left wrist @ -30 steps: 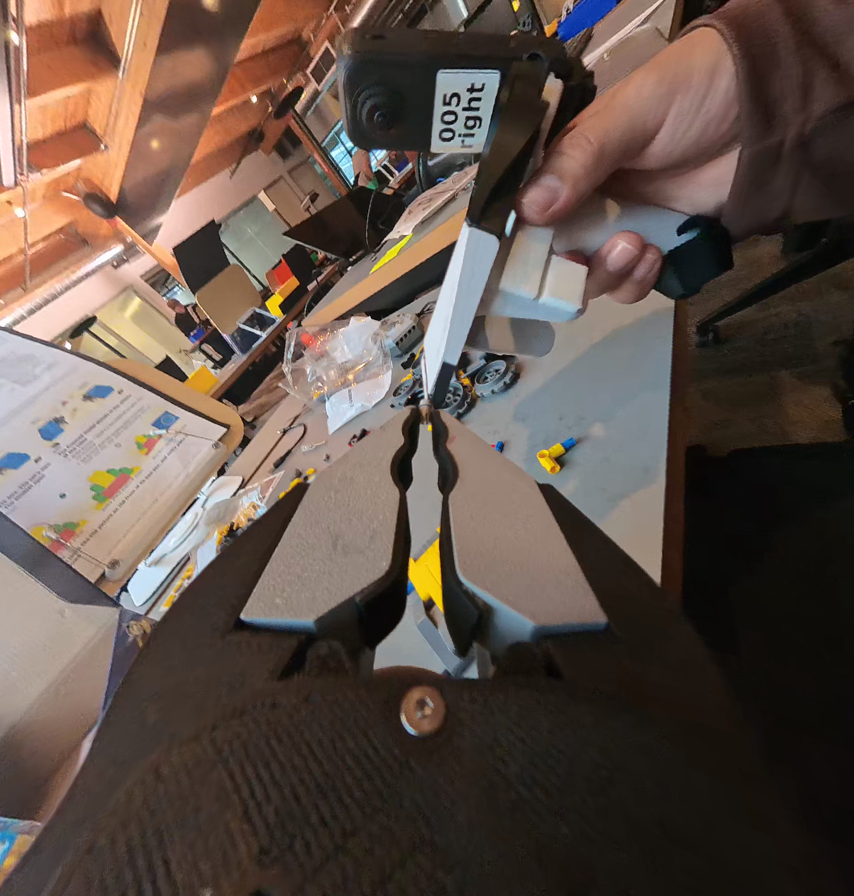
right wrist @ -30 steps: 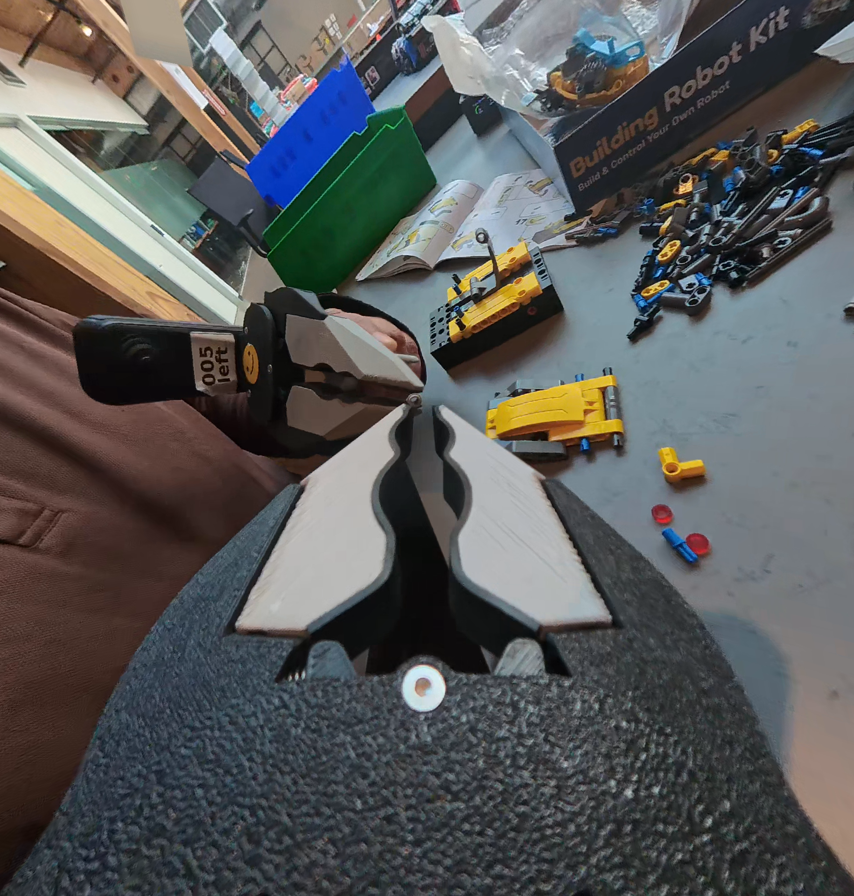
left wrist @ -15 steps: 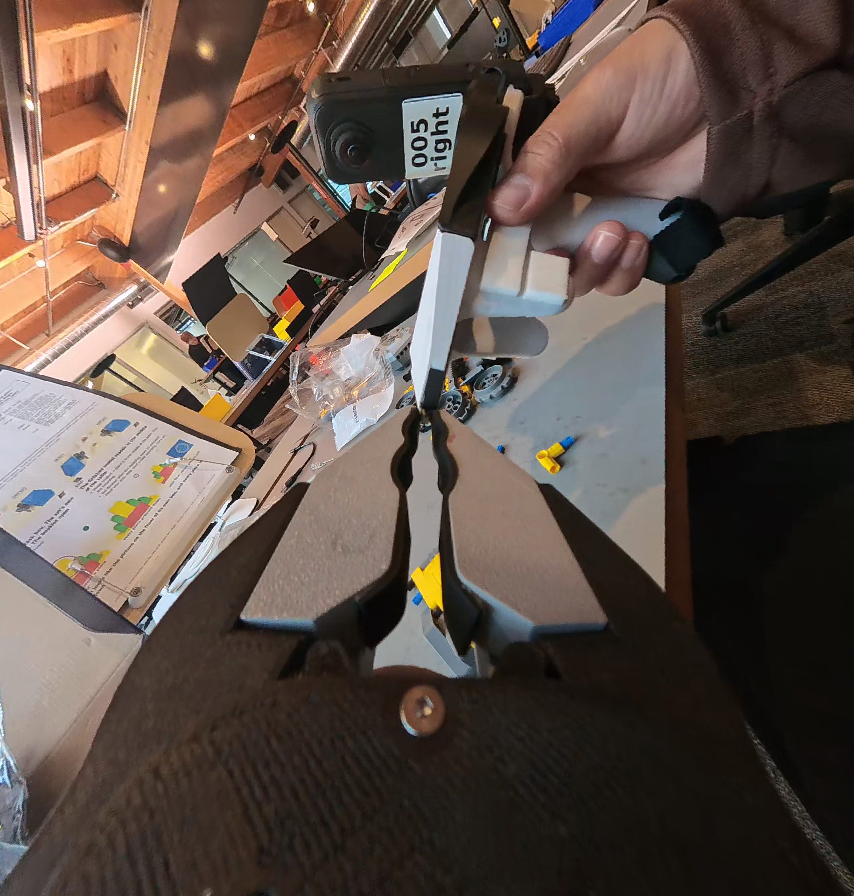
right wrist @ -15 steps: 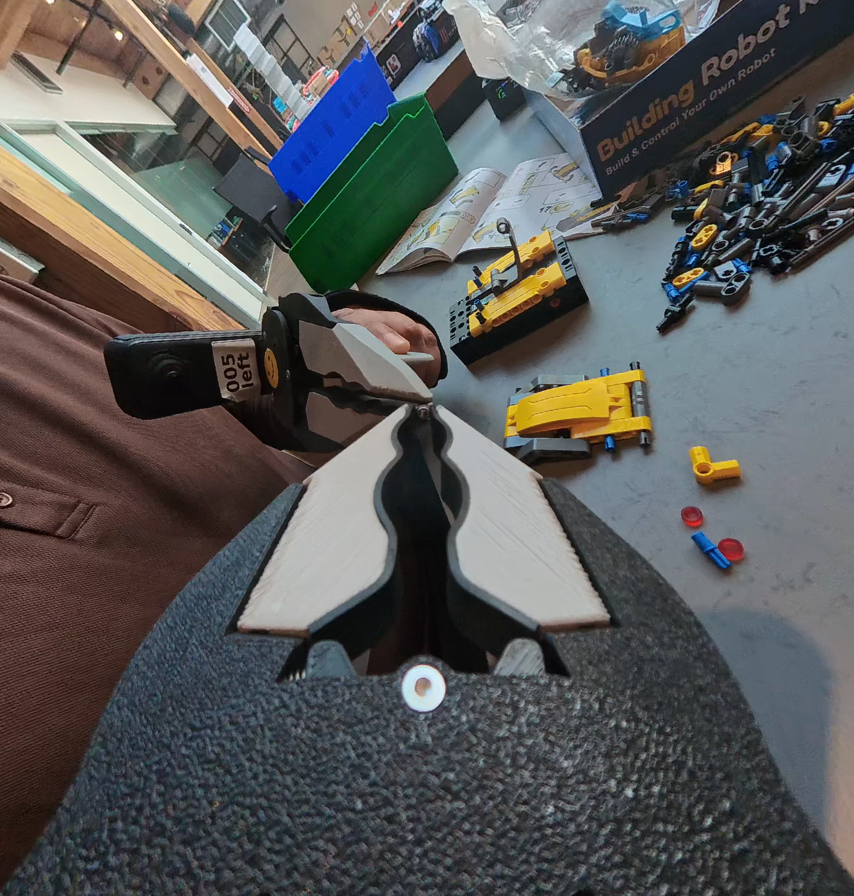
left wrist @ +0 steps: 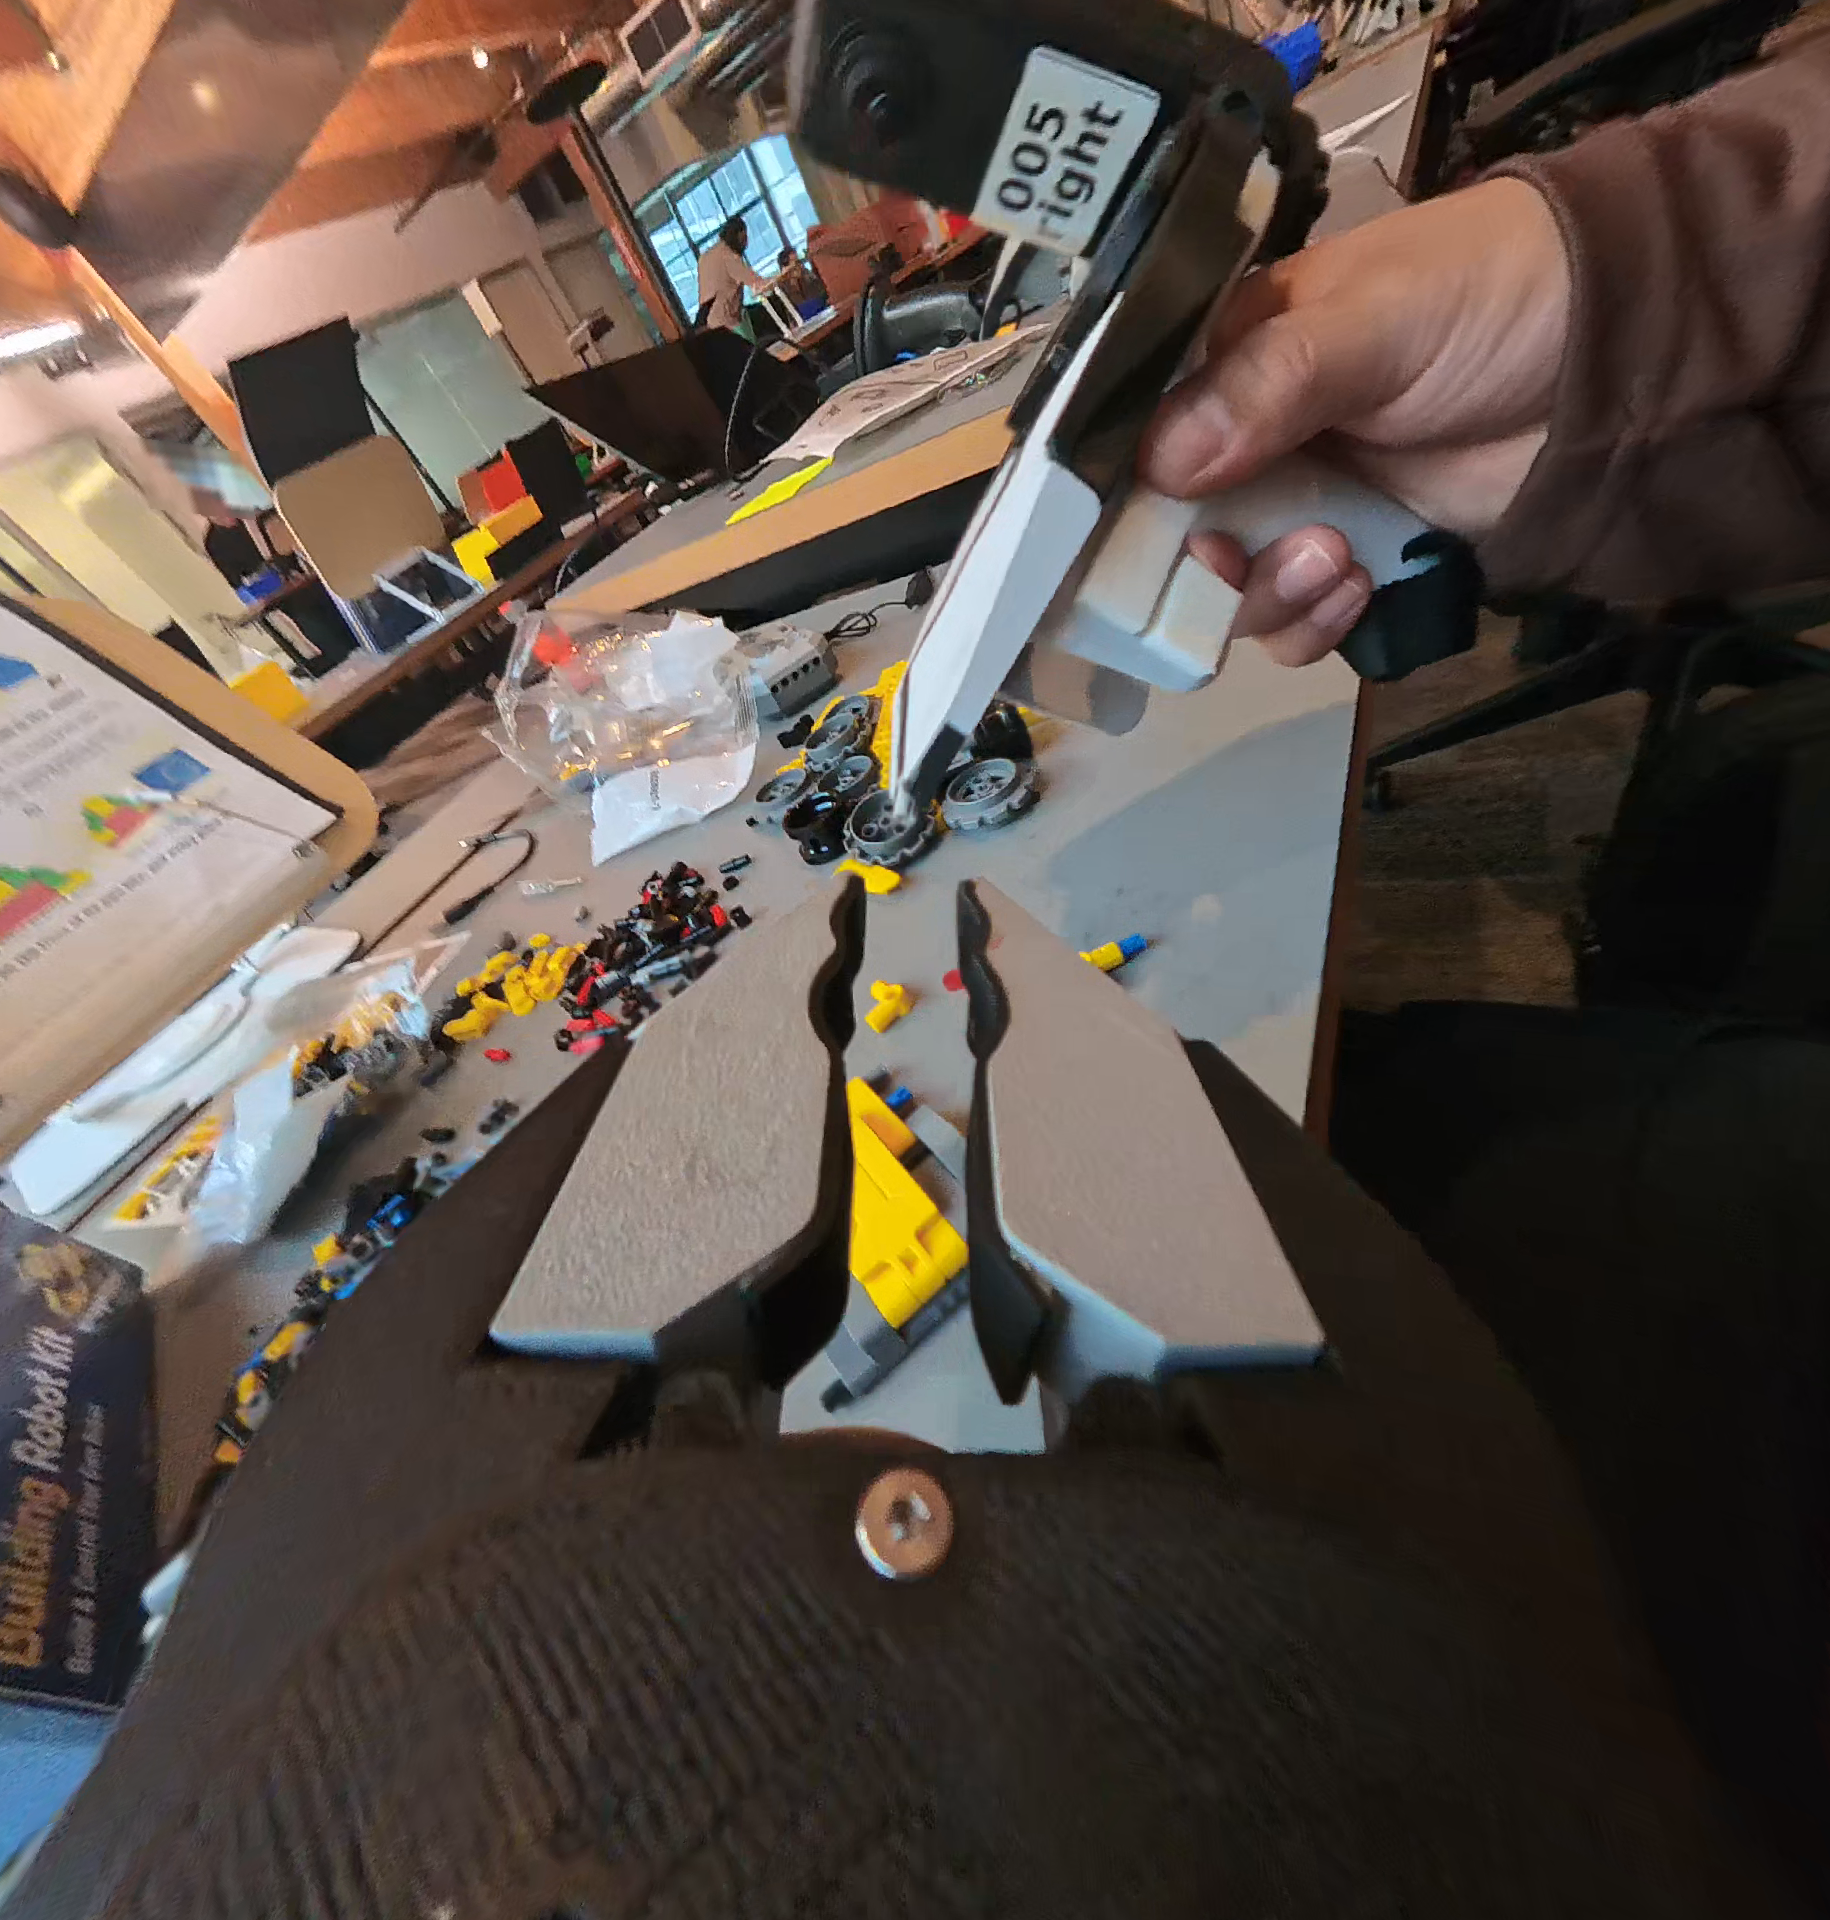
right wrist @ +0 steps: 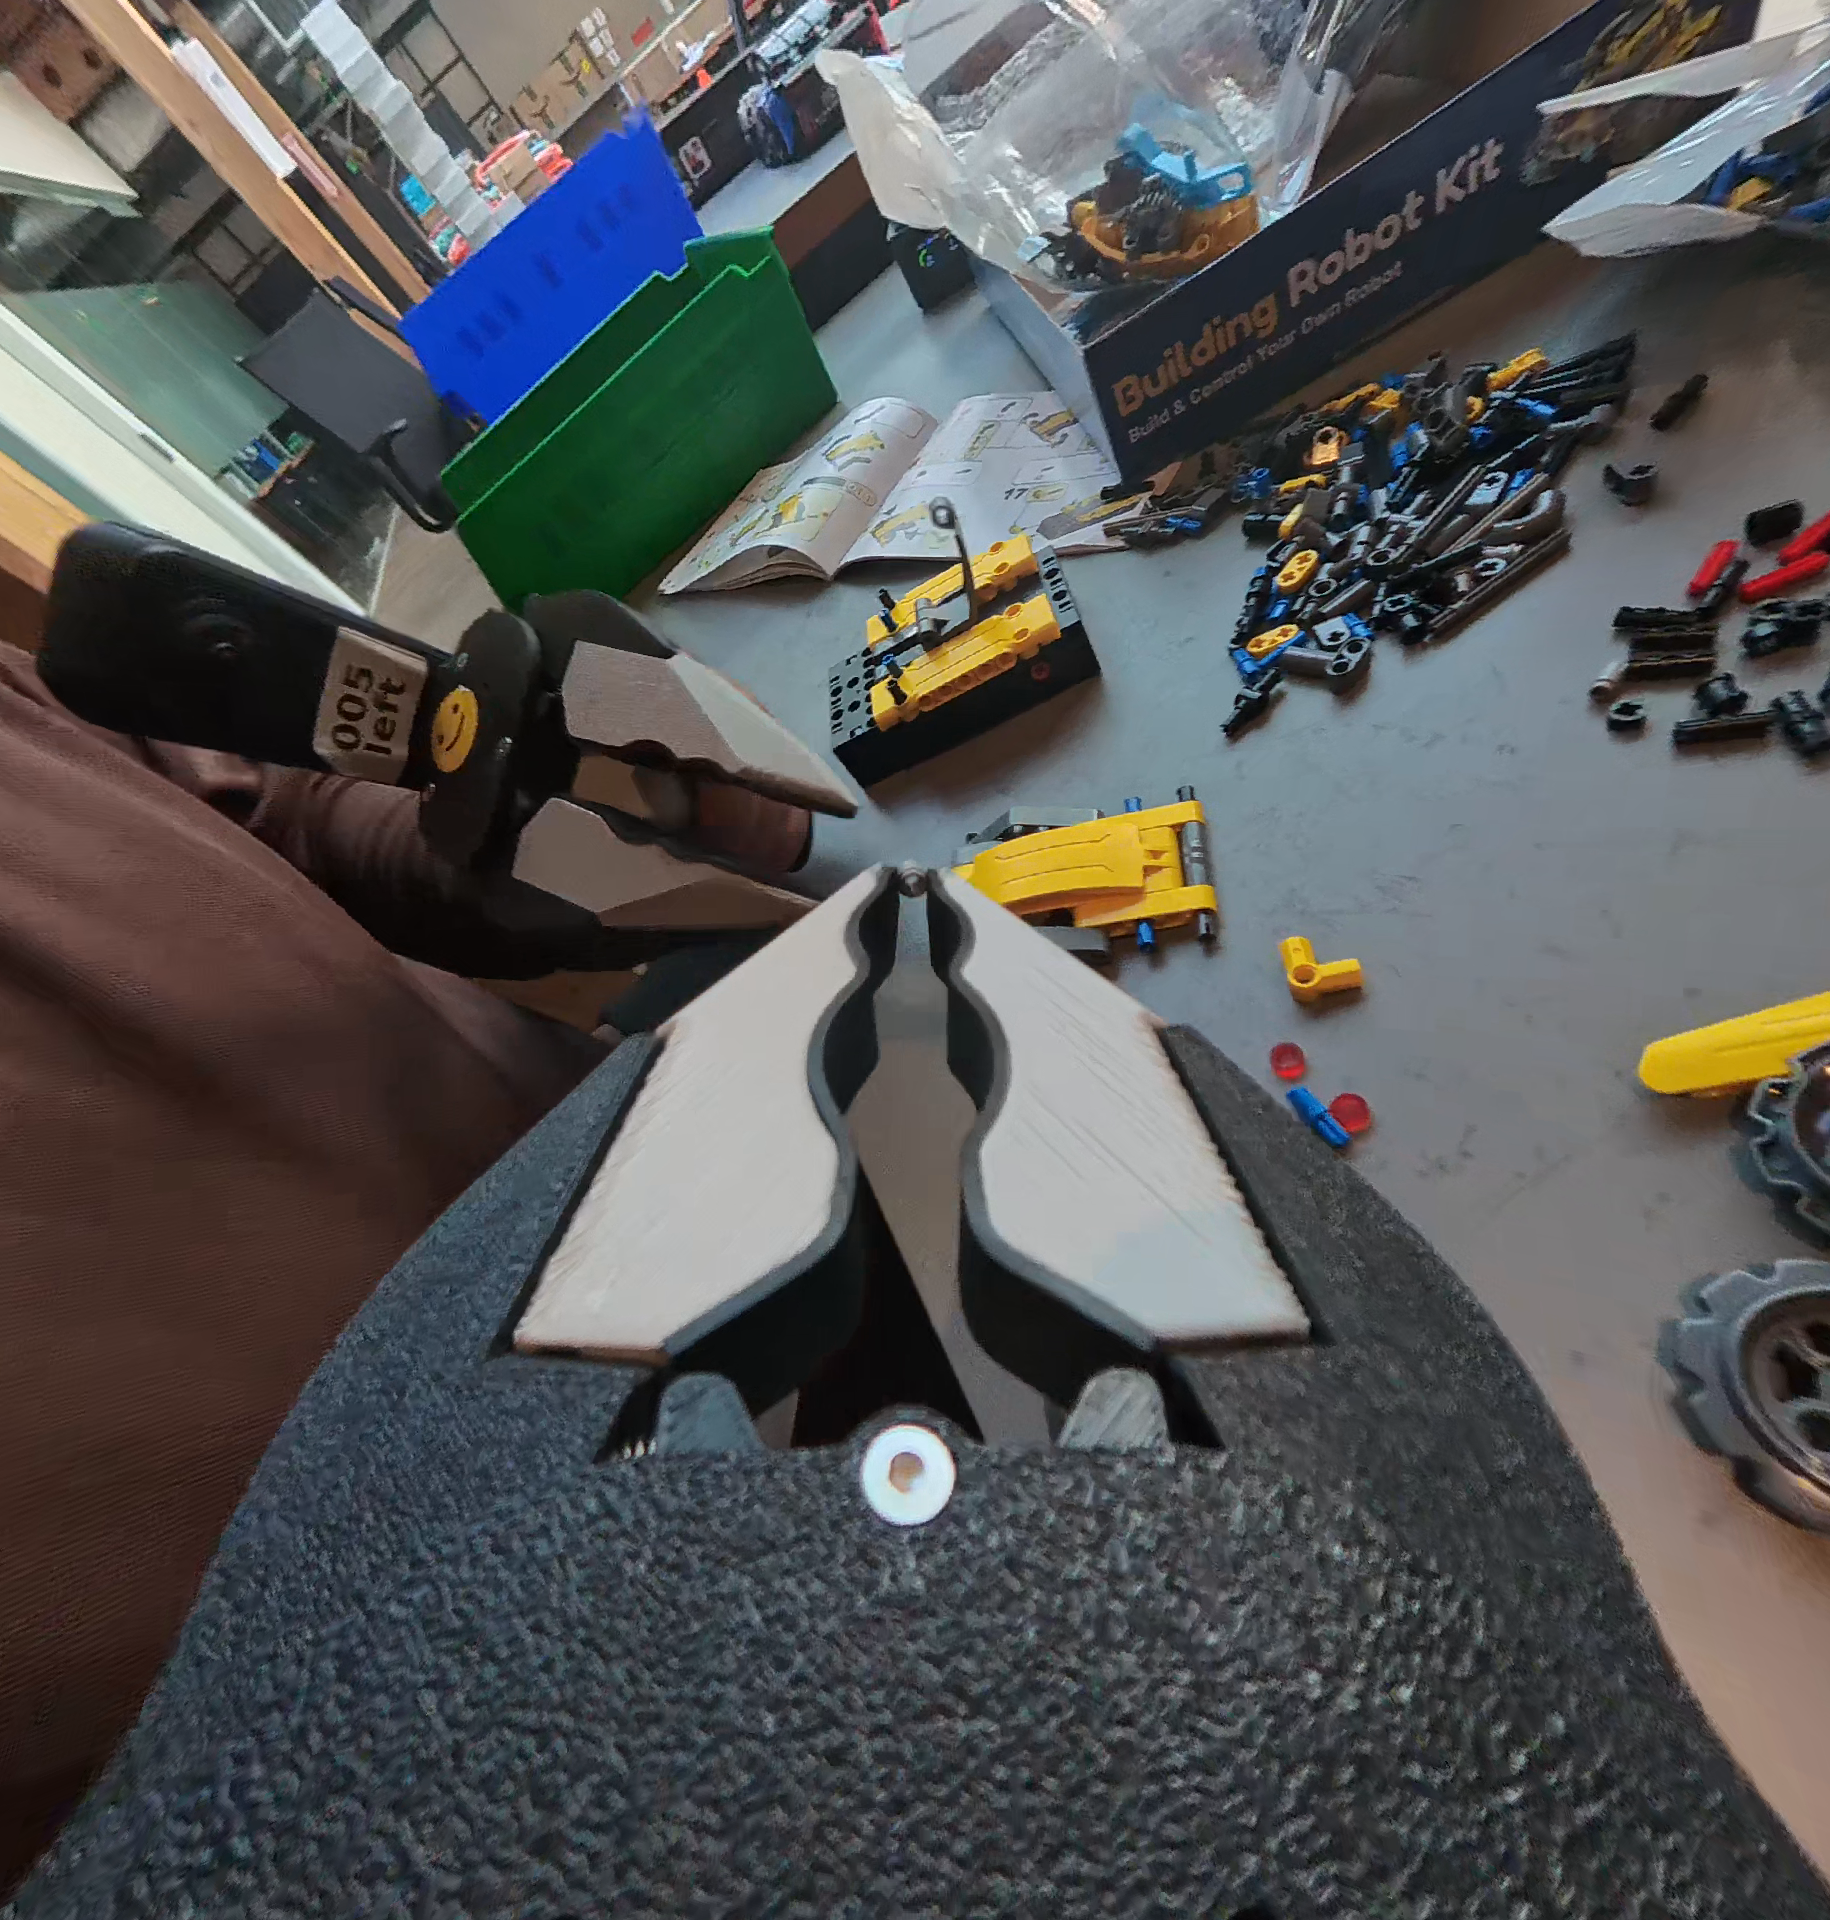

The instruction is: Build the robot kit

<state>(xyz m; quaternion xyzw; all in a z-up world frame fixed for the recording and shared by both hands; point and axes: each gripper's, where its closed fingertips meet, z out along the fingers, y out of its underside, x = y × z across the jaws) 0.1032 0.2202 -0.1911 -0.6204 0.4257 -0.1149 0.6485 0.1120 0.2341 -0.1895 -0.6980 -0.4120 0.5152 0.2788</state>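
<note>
My right gripper (right wrist: 911, 883) is shut on a small grey pin (right wrist: 911, 880) pinched at its very tips. My left gripper (left wrist: 909, 909) is open and empty; in the right wrist view it (right wrist: 817, 847) hovers just left of the pin, apart from it. In the left wrist view the right gripper (left wrist: 913, 800) points down over a cluster of grey toothed wheels (left wrist: 978, 792). A yellow and grey brick assembly (left wrist: 895, 1216) lies on the grey table under my left jaws; it also shows in the right wrist view (right wrist: 1098, 873).
A black and yellow block (right wrist: 963, 665), a yellow elbow piece (right wrist: 1318, 971), red studs (right wrist: 1286, 1060) and a pile of small parts (right wrist: 1410, 520) lie ahead. A dark kit box (right wrist: 1306, 301), an open manual (right wrist: 890, 488), a green bin (right wrist: 630, 457) stand behind. The table's edge (left wrist: 1332, 935) is right. Less than 4 cm separates the two grippers' tips.
My left gripper has opened and drawn back from the right gripper's tips. The grey pin stays in the right gripper. Both views have tilted down toward the table.
</note>
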